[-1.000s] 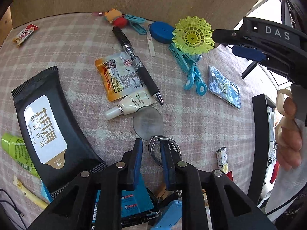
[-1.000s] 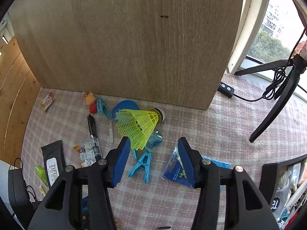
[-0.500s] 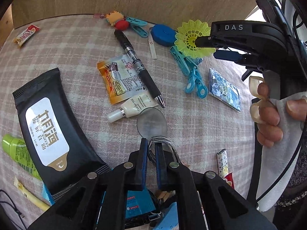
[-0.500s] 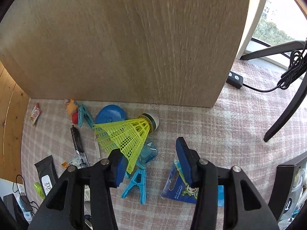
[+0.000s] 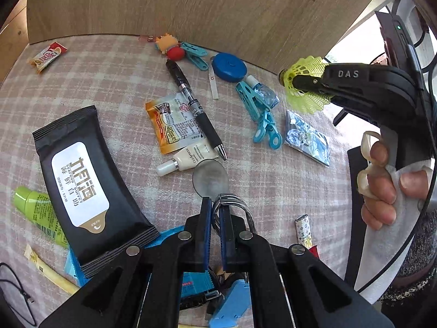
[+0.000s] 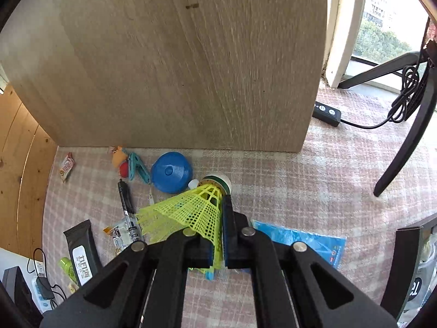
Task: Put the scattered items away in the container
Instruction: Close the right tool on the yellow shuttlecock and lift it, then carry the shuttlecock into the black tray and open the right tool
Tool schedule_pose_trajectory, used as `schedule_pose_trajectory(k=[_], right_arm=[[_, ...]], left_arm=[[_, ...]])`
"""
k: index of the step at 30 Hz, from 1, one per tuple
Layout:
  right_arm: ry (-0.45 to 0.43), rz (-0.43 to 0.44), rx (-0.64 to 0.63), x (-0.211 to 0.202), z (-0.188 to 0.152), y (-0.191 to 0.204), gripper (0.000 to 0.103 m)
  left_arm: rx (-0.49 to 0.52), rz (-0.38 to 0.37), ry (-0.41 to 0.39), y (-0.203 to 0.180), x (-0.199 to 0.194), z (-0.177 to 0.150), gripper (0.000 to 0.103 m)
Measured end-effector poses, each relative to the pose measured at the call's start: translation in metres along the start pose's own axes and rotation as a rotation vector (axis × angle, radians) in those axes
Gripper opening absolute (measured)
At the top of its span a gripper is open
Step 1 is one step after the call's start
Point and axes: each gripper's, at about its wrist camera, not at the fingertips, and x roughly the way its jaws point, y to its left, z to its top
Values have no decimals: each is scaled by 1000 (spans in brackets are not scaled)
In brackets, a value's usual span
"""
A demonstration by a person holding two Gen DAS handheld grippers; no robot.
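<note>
**Both claws gripping: key ring left, shuttlecock right**

Left wrist view: the left gripper [image 5: 215, 220] has its blue pads nearly together, pinching the metal key ring [image 5: 232, 207] whose round clear tag [image 5: 210, 178] hangs over the pink checked cloth [image 5: 109, 82]. Just beyond lie a small white tube [image 5: 188, 157], a black pen [image 5: 195, 106] and a black wipes pack [image 5: 82, 186]. The black container [image 5: 352, 205] shows as an edge at the right.

Right wrist view: the right gripper [image 6: 218, 235] is clamped on the skirt of the yellow shuttlecock [image 6: 191, 213], cork end pointing away. A blue tape measure [image 6: 171, 172] lies just beyond it, and a blue packet [image 6: 300, 242] lies beneath the gripper's right finger.
</note>
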Motion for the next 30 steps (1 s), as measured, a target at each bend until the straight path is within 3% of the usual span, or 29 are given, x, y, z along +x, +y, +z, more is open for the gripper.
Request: schedule_pose_trajectory(k=[5, 12, 22, 23, 30], right_arm=[[-81, 18, -12, -60, -30, -13, 4], [-141, 8, 36, -135, -67, -65, 4], [-181, -120, 157, -209, -151, -179, 4], [-183, -133, 172, -229, -157, -195, 4], [-197, -217, 260, -267, -194, -287, 4]], left_arm=[[-4, -13, -56, -12, -31, -13, 5], [58, -17, -103, -51, -61, -30, 5], [216, -86, -86, -165, -50, -61, 5], [237, -97, -82, -179, -47, -64, 5], [348, -145, -53, -271, -25, -84, 5]])
